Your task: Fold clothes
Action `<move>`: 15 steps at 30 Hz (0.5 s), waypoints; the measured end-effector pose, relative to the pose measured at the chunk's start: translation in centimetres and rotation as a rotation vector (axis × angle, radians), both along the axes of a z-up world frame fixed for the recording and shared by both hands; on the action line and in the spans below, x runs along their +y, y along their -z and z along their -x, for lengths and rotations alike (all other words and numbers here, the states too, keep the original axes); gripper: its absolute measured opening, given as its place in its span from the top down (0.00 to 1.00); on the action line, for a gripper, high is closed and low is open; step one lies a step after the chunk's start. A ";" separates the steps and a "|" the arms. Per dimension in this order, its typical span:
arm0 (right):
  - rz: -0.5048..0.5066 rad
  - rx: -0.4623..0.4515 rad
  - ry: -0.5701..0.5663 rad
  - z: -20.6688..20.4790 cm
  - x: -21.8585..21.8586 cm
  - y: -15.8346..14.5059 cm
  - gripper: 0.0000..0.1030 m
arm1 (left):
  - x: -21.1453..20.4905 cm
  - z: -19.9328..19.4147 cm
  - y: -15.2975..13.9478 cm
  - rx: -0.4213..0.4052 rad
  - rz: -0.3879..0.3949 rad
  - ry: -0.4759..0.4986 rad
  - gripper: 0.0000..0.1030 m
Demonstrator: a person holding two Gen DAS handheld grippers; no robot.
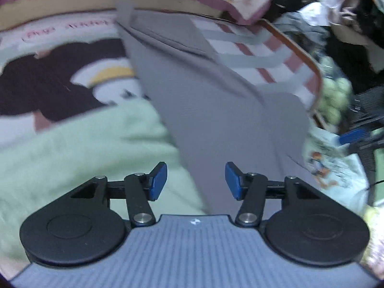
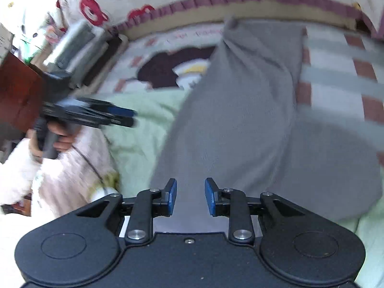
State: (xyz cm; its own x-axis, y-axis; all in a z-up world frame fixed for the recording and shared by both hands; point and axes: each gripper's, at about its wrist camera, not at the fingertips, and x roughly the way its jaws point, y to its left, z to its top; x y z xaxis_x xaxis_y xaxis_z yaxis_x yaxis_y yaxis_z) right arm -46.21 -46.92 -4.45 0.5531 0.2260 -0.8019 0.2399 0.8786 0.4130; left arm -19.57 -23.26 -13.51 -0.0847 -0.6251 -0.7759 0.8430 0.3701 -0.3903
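Now both tools, left [image 1: 196, 180] and right [image 2: 190, 196], gaped empty over the gray garment [image 2: 252, 124]; a shallow pinch risked grabbing the green blanket [image 1: 84, 148] too.

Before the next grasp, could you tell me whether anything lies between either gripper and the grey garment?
Nothing visible does. The left gripper and the right gripper are both open with the grey garment directly ahead between their fingers. The green blanket lies beside the garment, not over it.

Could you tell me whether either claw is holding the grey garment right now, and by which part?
Neither: the left claw and right claw are open above the grey garment.
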 end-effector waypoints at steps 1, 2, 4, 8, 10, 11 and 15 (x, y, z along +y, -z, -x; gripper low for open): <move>0.015 -0.013 0.000 -0.6 -0.6 -1.2 0.69 | -0.7 -0.8 0.2 -0.017 0.002 -0.006 0.49; 0.060 -0.017 0.016 -1.6 -1.2 -1.7 0.66 | -1.5 -1.9 0.5 -0.035 0.015 -0.013 0.49; 0.143 -0.015 0.037 -4.7 -2.3 -1.1 0.65 | -3.4 -4.2 0.9 -0.070 0.041 -0.033 0.49; 0.291 0.007 0.057 -12.5 -4.6 3.2 0.67 | -8.9 -8.9 2.5 -0.134 0.087 -0.066 0.40; 0.366 0.017 0.067 -16.4 -5.7 5.3 0.80 | -11.5 -11.1 3.7 -0.172 0.089 -0.102 0.43; 0.403 0.023 0.072 -18.3 -6.3 6.4 0.83 | -12.5 -12.0 4.2 -0.184 0.094 -0.109 0.43; 0.549 0.043 0.090 -26.0 -8.5 10.6 0.85 | -14.5 -15.5 6.7 -0.006 0.125 -0.157 0.43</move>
